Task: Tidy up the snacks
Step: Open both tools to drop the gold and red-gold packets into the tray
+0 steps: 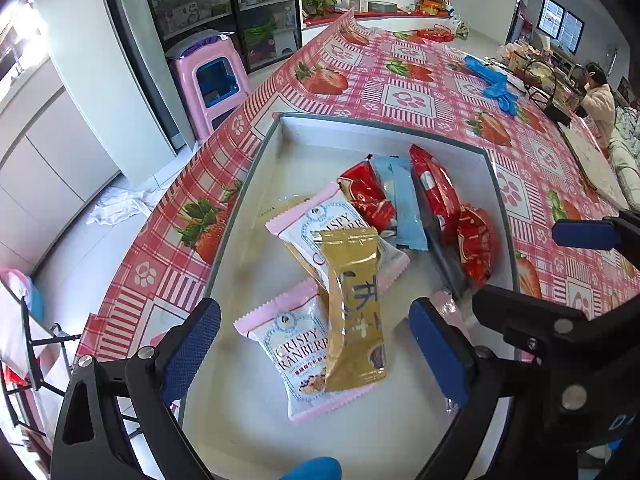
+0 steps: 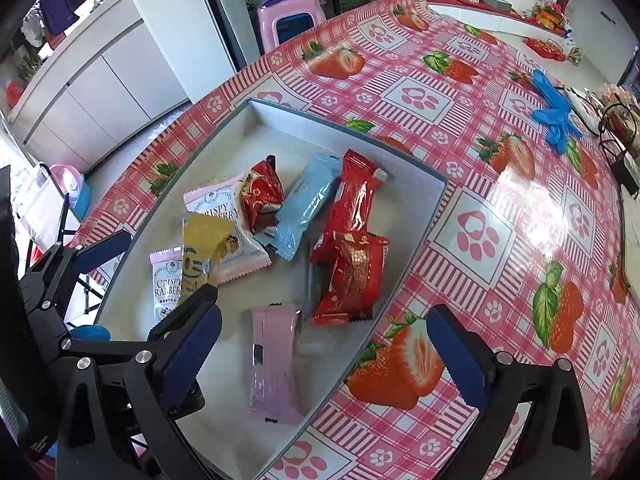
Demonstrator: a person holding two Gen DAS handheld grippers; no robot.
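The glossy gold foil snack bar [image 1: 354,312] lies between the released left tongs [image 1: 316,350], atop a pink-edged cranberry packet [image 1: 298,360]; light, crinkly, slippery, best pinched across its middle. The flat pink wrapper [image 2: 276,364] lies between the gaping right tongs [image 2: 324,354], inside the shallow grey tray [image 2: 436,196] on the strawberry-checked surface [image 2: 520,240].

A gold foil snack bar [image 1: 354,312] covers part of the lettering on two pink-edged white cranberry packets [image 1: 298,354], so their words read incomplete. The shallow grey cardboard tray [image 1: 256,168] loses its near edge behind the black gripper frames. Shelf contents inside the distant glass-fronted cabinet [image 1: 224,4] are too small to identify.
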